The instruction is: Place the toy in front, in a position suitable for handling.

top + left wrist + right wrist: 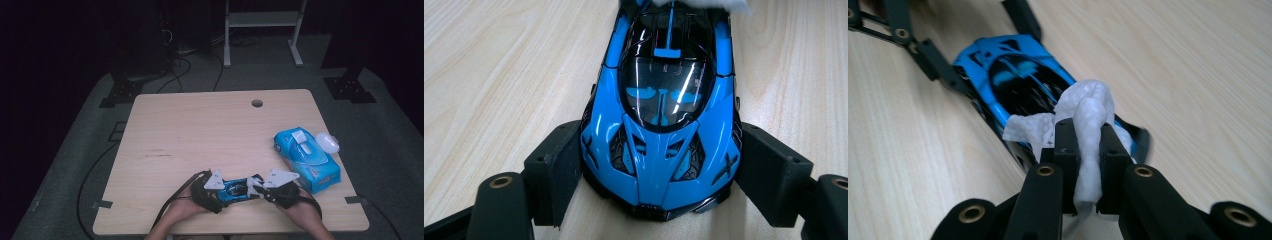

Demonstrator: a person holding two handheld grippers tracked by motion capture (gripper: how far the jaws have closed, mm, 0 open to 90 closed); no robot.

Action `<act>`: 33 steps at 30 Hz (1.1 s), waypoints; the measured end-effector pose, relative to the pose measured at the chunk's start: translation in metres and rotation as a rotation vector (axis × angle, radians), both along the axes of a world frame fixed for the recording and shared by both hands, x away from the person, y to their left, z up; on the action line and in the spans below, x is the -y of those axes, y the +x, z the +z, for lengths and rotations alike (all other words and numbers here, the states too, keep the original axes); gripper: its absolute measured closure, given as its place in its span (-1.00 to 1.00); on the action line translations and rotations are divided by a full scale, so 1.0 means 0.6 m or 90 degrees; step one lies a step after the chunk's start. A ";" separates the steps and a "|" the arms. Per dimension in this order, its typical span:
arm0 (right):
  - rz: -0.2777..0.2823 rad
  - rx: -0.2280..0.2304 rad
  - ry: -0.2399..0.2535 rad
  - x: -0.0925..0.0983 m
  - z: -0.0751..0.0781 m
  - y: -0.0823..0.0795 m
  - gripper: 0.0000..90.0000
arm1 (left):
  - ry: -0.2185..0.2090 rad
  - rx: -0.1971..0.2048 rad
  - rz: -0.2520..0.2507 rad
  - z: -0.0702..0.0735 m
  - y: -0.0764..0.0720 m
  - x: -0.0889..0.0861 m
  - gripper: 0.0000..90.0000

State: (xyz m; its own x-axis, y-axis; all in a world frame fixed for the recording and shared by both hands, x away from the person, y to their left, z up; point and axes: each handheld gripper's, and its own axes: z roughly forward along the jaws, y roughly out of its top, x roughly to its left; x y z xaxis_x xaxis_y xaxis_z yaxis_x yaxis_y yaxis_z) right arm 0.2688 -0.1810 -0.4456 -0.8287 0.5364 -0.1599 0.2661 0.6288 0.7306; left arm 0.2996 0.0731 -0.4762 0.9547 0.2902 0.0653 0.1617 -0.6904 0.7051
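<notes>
So the blue toy car (235,190) is sitting on the bench (200,130) right by the near edge, roughly at the middle of it. The left claw (659,170) is clamped on the car's nose, one black pad (556,165) pressed against each flank just behind the front, and the wheels look like they're down on the wood. From that claw's own camera you look straight along the hood and windshield.

The right claw (1083,150) comes in from the other end of the car. Its jaws are pinched tight on a bunched-up white wipe (1088,115), and the wad pokes out past the tips and rests on the car's rear deck. A flap of the wipe hangs off to one side over the bodywork.

Over near the bench's right edge there's a blue wet-wipe pack (306,159) with its flap open, and a white lid (327,142) just beside it, well away from the car.
</notes>
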 end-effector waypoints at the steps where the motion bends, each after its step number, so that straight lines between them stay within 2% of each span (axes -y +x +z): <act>1: 0.003 0.001 -0.004 -0.009 -0.001 -0.001 0.84 | 0.000 0.000 0.000 0.000 0.000 0.000 -0.46; 4: 0.006 0.000 -0.007 -0.015 0.000 0.005 0.84 | -0.002 0.001 0.000 0.000 0.000 -0.001 -0.46; 9: -0.018 -0.009 0.002 0.006 -0.001 0.015 0.83 | -0.004 0.002 0.001 -0.001 0.000 0.000 -0.45; 12: -0.025 0.000 0.000 0.001 -0.002 0.016 0.83 | -0.003 0.002 0.003 -0.001 0.000 0.001 -0.45; 16: -0.028 0.015 0.030 -0.015 -0.002 0.026 0.83 | -0.005 0.001 0.005 -0.001 0.000 0.002 -0.44; 20: -0.033 0.012 0.033 -0.013 -0.002 0.032 0.83 | -0.007 0.001 0.004 -0.002 0.000 0.002 -0.44; 22: -0.041 0.013 0.024 -0.008 -0.001 0.034 0.84 | -0.007 0.002 0.004 -0.002 0.000 0.002 -0.44; 24: -0.061 0.030 -0.004 -0.001 0.001 0.035 0.84 | -0.006 0.002 0.003 -0.001 0.000 0.001 -0.44; 27: -0.081 0.021 0.001 0.011 -0.001 0.040 0.84 | -0.004 0.002 0.002 -0.001 0.000 0.002 -0.44; 29: -0.080 0.020 0.007 0.008 -0.002 0.041 0.84 | -0.004 0.002 0.000 -0.001 0.001 0.002 -0.44; 32: -0.055 0.019 0.027 -0.010 -0.006 0.038 0.84 | -0.004 0.002 -0.001 -0.001 0.001 0.002 -0.44; 33: -0.052 0.023 0.022 -0.016 -0.008 0.039 0.84 | -0.005 0.002 -0.001 -0.001 0.001 0.001 -0.44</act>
State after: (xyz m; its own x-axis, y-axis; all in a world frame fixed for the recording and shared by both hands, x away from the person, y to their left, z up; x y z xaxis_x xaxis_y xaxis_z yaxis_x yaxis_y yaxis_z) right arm 0.2920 -0.1716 -0.4503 -0.7763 0.6075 -0.1681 0.2889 0.5800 0.7617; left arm 0.3002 0.0723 -0.4768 0.9552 0.2886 0.0661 0.1580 -0.6856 0.7107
